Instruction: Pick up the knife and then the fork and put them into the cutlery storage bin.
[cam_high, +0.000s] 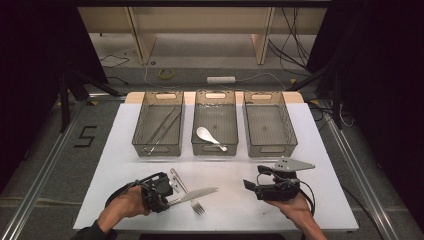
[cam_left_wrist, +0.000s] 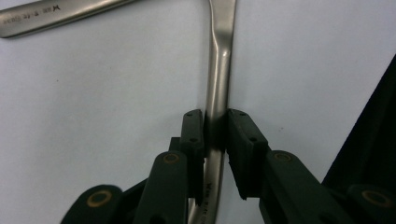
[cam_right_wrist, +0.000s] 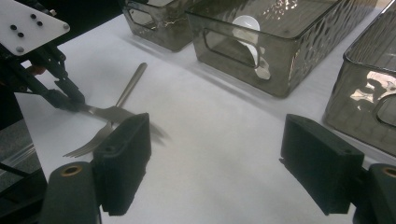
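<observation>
My left gripper (cam_high: 169, 198) (cam_left_wrist: 215, 128) is shut on the handle of a steel table knife (cam_high: 200, 193) (cam_left_wrist: 218, 79) at the table's front left. The blade points right. The knife crosses over a steel fork (cam_high: 179, 180) (cam_left_wrist: 56, 14) lying on the white table (cam_high: 300, 150), tines toward the front edge. In the right gripper view the left gripper (cam_right_wrist: 77, 101) grips the knife (cam_right_wrist: 114, 113) above the fork (cam_right_wrist: 131, 83). My right gripper (cam_high: 253, 176) (cam_right_wrist: 219, 161) is open at the front right, nothing between its jaws, pointing left toward the cutlery.
Three clear grey bins stand in a row at the back. The left bin (cam_high: 157, 147) holds thin metal rods, the middle bin (cam_high: 215, 151) a white spoon (cam_high: 206, 135) (cam_right_wrist: 247, 28), and nothing shows inside the right bin (cam_high: 272, 149). Dark floor and cables surround the table.
</observation>
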